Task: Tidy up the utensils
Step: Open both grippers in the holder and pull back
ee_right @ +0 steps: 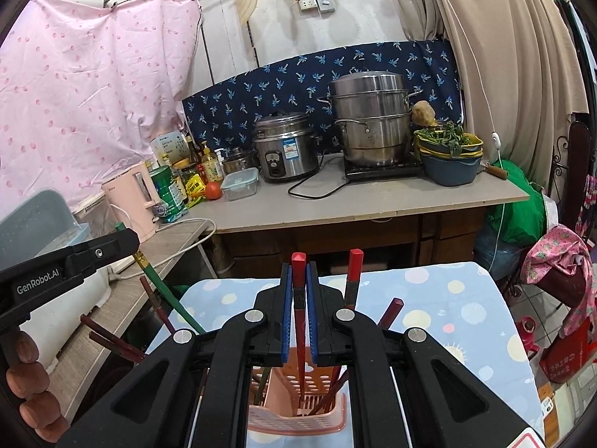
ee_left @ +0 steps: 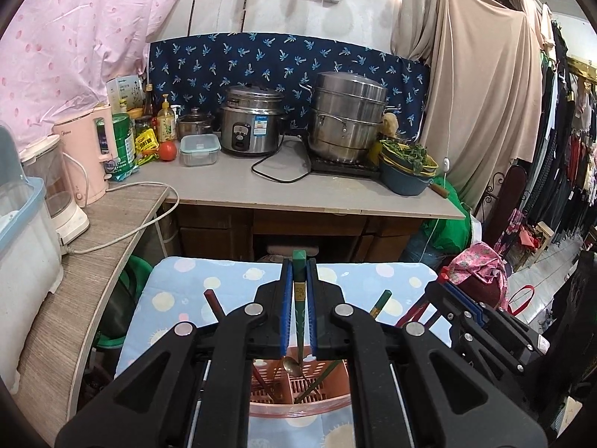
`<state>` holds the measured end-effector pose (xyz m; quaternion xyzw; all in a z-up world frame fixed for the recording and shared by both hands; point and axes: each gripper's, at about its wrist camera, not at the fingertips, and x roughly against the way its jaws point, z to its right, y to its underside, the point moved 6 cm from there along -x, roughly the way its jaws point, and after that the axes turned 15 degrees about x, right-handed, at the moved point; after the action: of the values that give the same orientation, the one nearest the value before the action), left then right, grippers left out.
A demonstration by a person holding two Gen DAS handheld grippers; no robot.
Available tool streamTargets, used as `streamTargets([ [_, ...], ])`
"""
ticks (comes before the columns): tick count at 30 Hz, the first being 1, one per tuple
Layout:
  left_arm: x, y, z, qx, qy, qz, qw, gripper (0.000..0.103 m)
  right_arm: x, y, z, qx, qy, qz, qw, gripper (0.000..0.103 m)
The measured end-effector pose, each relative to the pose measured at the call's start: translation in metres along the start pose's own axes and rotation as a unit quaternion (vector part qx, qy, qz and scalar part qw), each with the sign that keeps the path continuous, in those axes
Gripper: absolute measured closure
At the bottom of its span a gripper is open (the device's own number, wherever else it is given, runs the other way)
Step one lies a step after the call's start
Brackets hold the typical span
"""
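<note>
My left gripper is shut on a green chopstick that stands nearly upright, its lower end reaching into the pink slotted utensil holder below. A metal spoon and several chopsticks stand in that holder. My right gripper is shut on a red chopstick, whose tip goes down into the same pink holder. In the right wrist view the left gripper shows at the left edge with the green chopstick in it. Other red and dark chopsticks lean in the holder.
The holder sits on a blue dotted cloth over a small table. Behind it a counter carries a rice cooker, a stacked steamer pot, a blue bowl of greens, bottles and a pink kettle. A wooden shelf runs along the left.
</note>
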<state>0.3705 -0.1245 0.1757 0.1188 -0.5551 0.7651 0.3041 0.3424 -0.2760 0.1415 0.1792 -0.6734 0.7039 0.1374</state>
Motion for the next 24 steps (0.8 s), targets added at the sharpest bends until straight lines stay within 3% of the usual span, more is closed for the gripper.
streamTargets([
  [13, 0.026, -0.008, 0.011, 0.000, 0.021, 0.015, 0.9997, 0.096, 0.017, -0.013, 0.001, -0.001, -0.001, 0.021, 1.000, 0.096],
  [20, 0.031, -0.008, 0.014, 0.001, 0.026, 0.016, 0.9995, 0.096, 0.008, -0.005, -0.001, 0.000, -0.007, 0.001, 1.000, 0.096],
  [22, 0.029, -0.006, 0.012, 0.003, 0.022, 0.017, 0.9996, 0.095, 0.006, -0.001, -0.001, 0.004, 0.003, -0.004, 1.000, 0.083],
  [23, 0.028, -0.005, 0.009, 0.004, 0.012, 0.022, 0.9997, 0.082, 0.008, 0.000, 0.000, 0.002, 0.006, -0.002, 1.000, 0.063],
  [24, 0.027, -0.004, 0.006, 0.006, 0.002, 0.025, 0.9997, 0.070, 0.010, 0.001, 0.001, -0.001, 0.008, 0.003, 1.000, 0.049],
])
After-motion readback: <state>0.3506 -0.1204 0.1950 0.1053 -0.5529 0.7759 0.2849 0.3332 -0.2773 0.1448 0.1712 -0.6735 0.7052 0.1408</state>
